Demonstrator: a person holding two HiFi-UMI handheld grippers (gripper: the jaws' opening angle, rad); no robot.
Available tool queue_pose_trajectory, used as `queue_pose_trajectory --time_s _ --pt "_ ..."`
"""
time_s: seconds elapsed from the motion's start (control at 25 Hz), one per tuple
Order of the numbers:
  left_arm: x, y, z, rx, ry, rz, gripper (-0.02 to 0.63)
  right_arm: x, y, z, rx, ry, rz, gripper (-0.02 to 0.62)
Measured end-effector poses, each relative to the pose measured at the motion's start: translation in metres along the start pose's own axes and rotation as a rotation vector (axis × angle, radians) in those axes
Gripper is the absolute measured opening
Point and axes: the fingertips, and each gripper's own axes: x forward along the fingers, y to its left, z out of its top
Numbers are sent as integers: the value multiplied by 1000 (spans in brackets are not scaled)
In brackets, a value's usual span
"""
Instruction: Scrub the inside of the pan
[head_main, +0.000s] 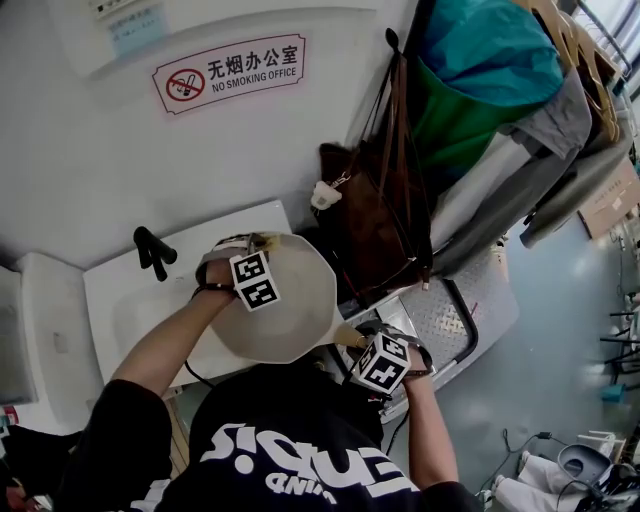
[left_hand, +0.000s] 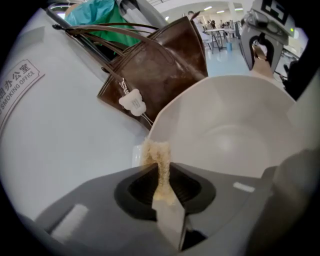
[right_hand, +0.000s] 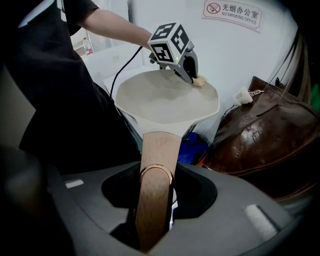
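My right gripper (right_hand: 155, 187) is clamped on the wooden handle (right_hand: 159, 147), and that's holding the cream pan (right_hand: 165, 100) up at the right edge of the white sink (head_main: 110, 300). My left gripper (left_hand: 161, 172) has its jaws narrow, pinching a tan scrub pad (left_hand: 156, 152) tight. The pad sits right at the pan's far rim. A brown bag (head_main: 375, 210) hangs just right of the pan, with a black tap (head_main: 152, 252) on the left.

Wall sign (head_main: 229, 72) — "无烟办公室", "NO SMOKING OFFICE"
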Motion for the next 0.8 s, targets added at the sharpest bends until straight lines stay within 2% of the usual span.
queue_pose_trajectory --time_s 0.16,0.48,0.68,0.8 --pt "-2 -3 -13 102 73 -49 66 0 -1 1 -4 0 3 164" --pt "-8 -17 -38 307 237 -226 63 0 -2 2 -11 4 2 164" --pt "-15 -32 -61 392 356 -335 63 0 -1 3 -6 3 5 164" --pt "-23 -45 -79 409 427 -407 63 0 -1 3 -4 2 5 164"
